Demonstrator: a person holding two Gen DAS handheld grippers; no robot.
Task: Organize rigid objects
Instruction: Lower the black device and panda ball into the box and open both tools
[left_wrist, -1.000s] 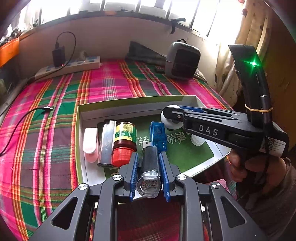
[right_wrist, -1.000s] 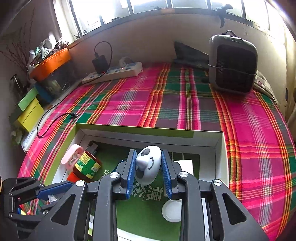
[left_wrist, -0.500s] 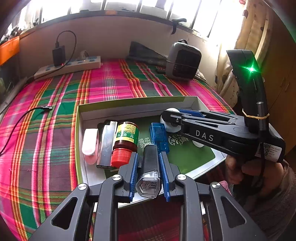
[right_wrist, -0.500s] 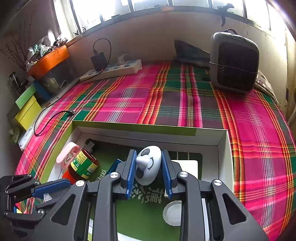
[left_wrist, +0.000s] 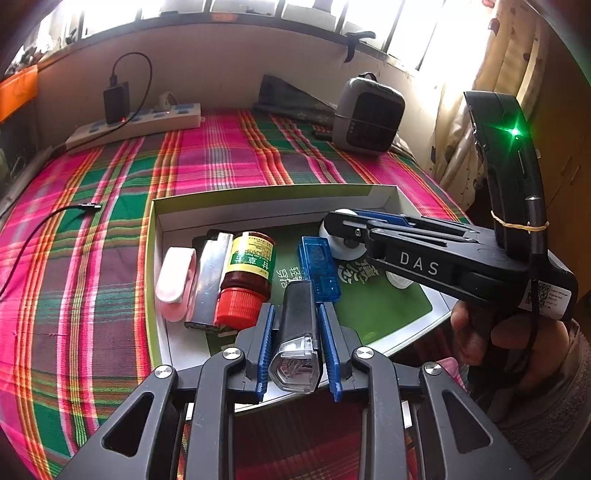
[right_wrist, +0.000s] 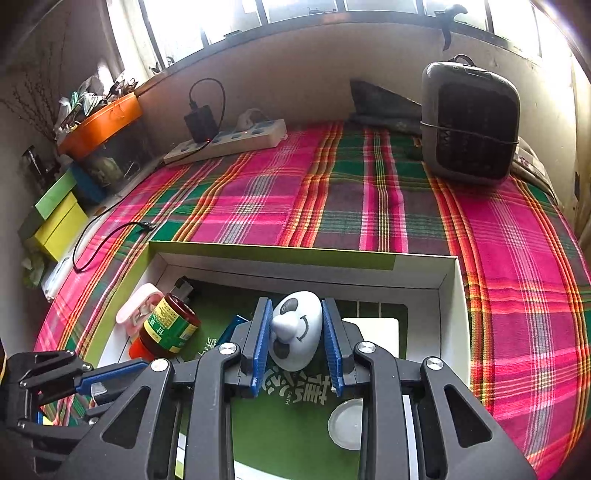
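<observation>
A shallow white box (left_wrist: 258, 194) with a green floor lies on the plaid cloth. In it lie a pink clip (left_wrist: 173, 280), a silver lighter (left_wrist: 210, 273), a red-capped bottle (left_wrist: 247, 273) and a blue USB stick (left_wrist: 319, 266). My left gripper (left_wrist: 297, 332) is over the box's near edge with a black light (left_wrist: 297, 314) between its blue pads, beside the bottle. Its jaws are opening. My right gripper (right_wrist: 297, 339) is shut on a white panda-face toy (right_wrist: 295, 332) above the box floor.
A white round cap (right_wrist: 345, 428) and a white card (right_wrist: 373, 328) lie in the box's right part. A grey heater (right_wrist: 469, 122), a power strip (right_wrist: 229, 142) and a loose cable (right_wrist: 110, 236) are on the cloth. A person's hand (left_wrist: 476, 332) holds the right gripper.
</observation>
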